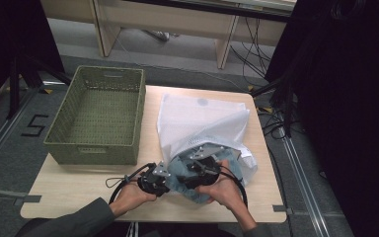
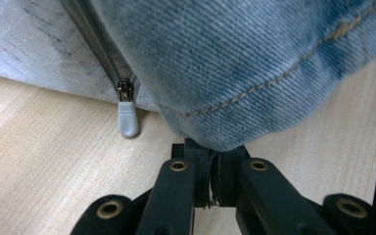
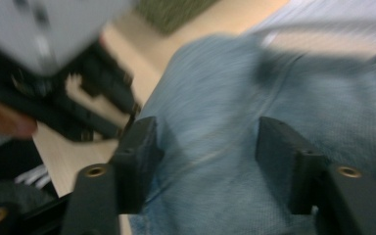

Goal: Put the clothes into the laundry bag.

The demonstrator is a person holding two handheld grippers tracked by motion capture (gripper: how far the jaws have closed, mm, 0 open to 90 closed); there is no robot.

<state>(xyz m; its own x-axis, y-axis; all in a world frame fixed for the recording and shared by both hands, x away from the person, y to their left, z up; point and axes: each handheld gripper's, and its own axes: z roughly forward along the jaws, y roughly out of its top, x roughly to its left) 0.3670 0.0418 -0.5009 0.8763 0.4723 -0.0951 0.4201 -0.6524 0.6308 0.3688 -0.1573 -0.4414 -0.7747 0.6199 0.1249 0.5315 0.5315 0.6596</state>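
Left gripper view: left tool [image 2: 209,178] clenched on hem edge of blue denim garment [image 2: 245,63], jaws nearly together, cloth pinched between them. Denim coarse twill with tan stitching. Beside it, grey zipper pull [image 2: 128,117] of white mesh bag [image 2: 34,49] resting on pale wood tabletop [image 2: 54,161].

Right gripper view, blurred: right tool [image 3: 208,147] jaws spread wide over denim, gripping nothing.

High view: garment bunched at bag's mouth, near tabletop's front edge, bag's long axis running away from person. Green woven basket [image 1: 98,116] stands left of bag.
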